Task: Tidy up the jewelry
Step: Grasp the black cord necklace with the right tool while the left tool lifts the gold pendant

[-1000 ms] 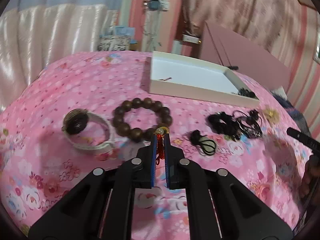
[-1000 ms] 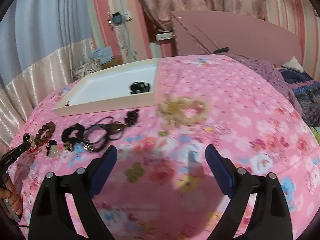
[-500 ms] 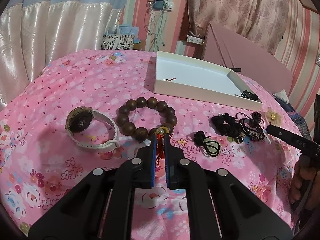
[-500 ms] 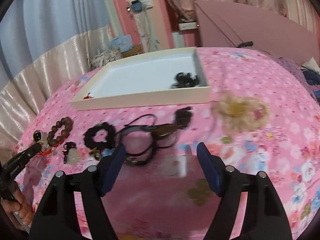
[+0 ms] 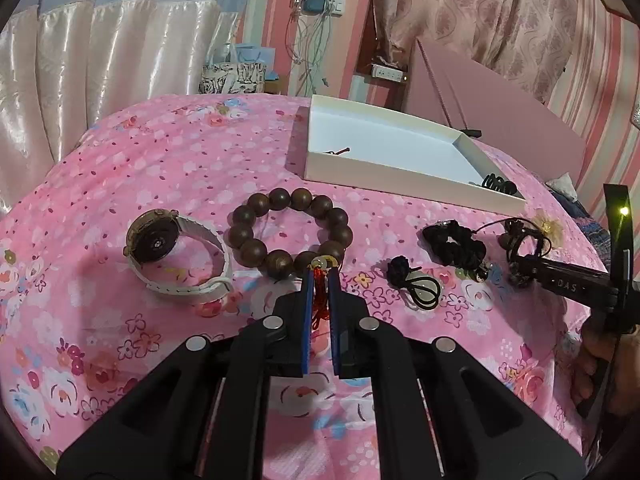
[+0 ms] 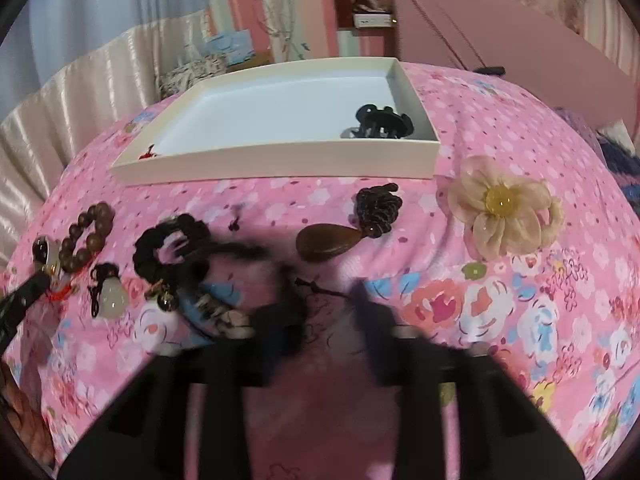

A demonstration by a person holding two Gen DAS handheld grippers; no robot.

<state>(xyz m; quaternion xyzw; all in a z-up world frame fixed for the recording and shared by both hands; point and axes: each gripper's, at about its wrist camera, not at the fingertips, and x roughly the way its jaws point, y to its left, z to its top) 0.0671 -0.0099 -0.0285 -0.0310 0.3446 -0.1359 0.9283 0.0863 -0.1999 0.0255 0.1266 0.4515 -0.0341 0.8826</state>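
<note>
The left gripper [image 5: 319,280] is clamping the red tassel [image 5: 319,300] of the wooden bead bracelet [image 5: 290,236], which is lying on the pink floral bedspread [image 5: 160,184]. A white-strapped watch [image 5: 176,256] is lying just beside the bracelet. The right gripper [image 6: 324,320], blurred, is standing open with a narrow gap over a black cord [image 6: 320,289]. Beyond it, a brown teardrop pendant [image 6: 326,242] and a fabric flower [image 6: 504,208] are lying near the white tray [image 6: 276,160], which is holding a black hair claw [image 6: 382,120].

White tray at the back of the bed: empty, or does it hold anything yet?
Not empty. The white tray holds a black claw hair clip in its right corner and a small red thread piece at the left.
</note>
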